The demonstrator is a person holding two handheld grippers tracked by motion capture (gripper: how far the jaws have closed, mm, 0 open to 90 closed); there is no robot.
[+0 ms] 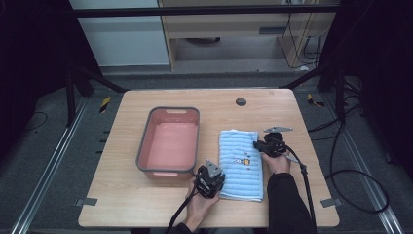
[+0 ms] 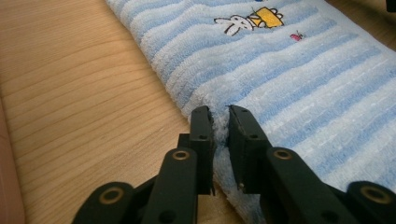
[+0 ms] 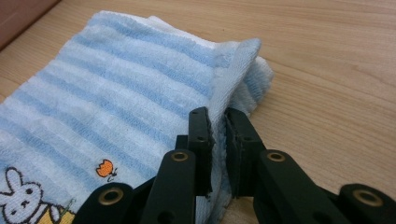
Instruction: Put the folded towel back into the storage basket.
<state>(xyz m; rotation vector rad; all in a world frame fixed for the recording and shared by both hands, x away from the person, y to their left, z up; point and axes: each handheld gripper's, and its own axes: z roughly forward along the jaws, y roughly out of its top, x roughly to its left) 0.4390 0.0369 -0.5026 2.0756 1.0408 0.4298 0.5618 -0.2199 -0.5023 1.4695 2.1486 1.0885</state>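
While a person's two hands work from the near edge of a wooden table (image 1: 146,204), both grippers are clamped on a folded blue-and-white striped towel (image 1: 241,163). The left gripper (image 1: 210,181), held in the left hand (image 1: 202,204), pinches the towel's near left edge, its black jaws drawn almost together with a thin fold of terry cloth squeezed between them, as the left gripper view (image 2: 219,135) shows. Ahead of those jaws the stripes run away across the cloth, and farther on sits a small embroidered rabbit with a yellow patch (image 2: 247,19). Bare wood lies to the left of the jaws.

The right gripper (image 1: 263,145), in the right hand (image 1: 278,163), grips the towel's far right corner. In the right gripper view (image 3: 217,135) its jaws are closed on the hemmed edge, which stands slightly raised off the table between them; the folded layers bulge just beyond the jaw tips. To the left of those jaws the towel spreads flat, with a small orange motif (image 3: 105,168) and the rabbit at the lower left of that view.

Left of the left gripper, and just apart from the towel, stands a pink basin with a grey rim (image 1: 143,146). A cable (image 1: 304,185) trails from the right gripper back toward the person's dark sleeve (image 1: 287,204).
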